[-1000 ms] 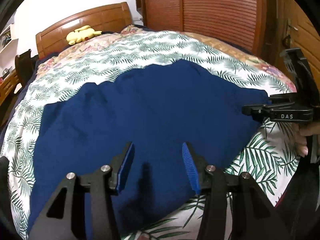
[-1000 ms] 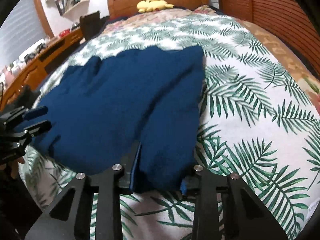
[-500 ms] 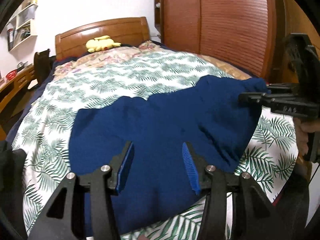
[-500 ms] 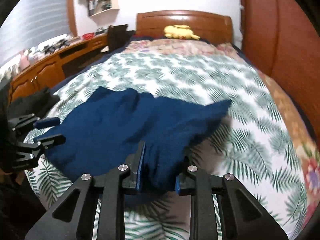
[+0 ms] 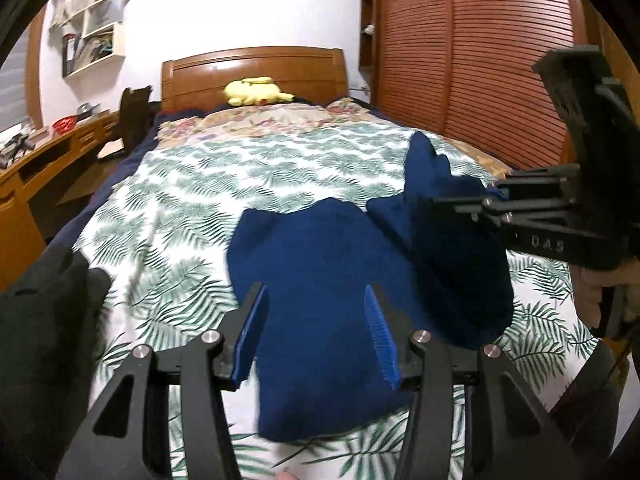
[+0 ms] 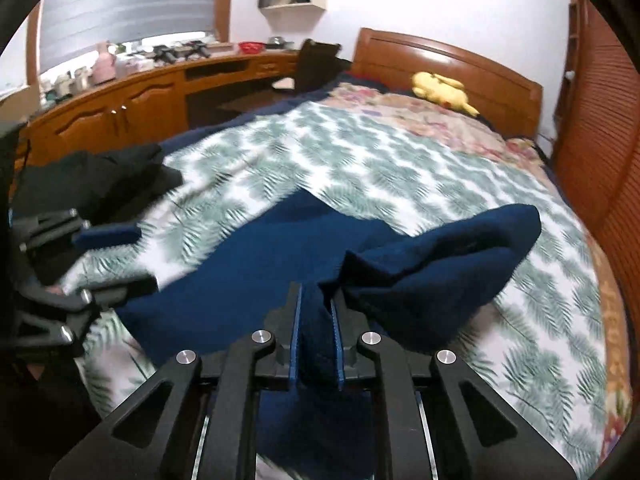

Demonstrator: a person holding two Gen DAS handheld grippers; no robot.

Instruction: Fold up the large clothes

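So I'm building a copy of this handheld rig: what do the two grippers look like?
Both match. The left gripper and right gripper are black angular frames with triangular cut-outs and round silver bolt heads at the pivots. Each finger carries a flat blue pad, ridged on its face. The right gripper's side body bears pale lettering that seems to read DAS. No cables or sleeves are clearly visible.

Palm-print bed [image 5: 192, 184] bearing navy garment [image 5: 320, 280], yellow plush toy [image 5: 256, 91], perhaps black clothing [image 6: 100, 180].
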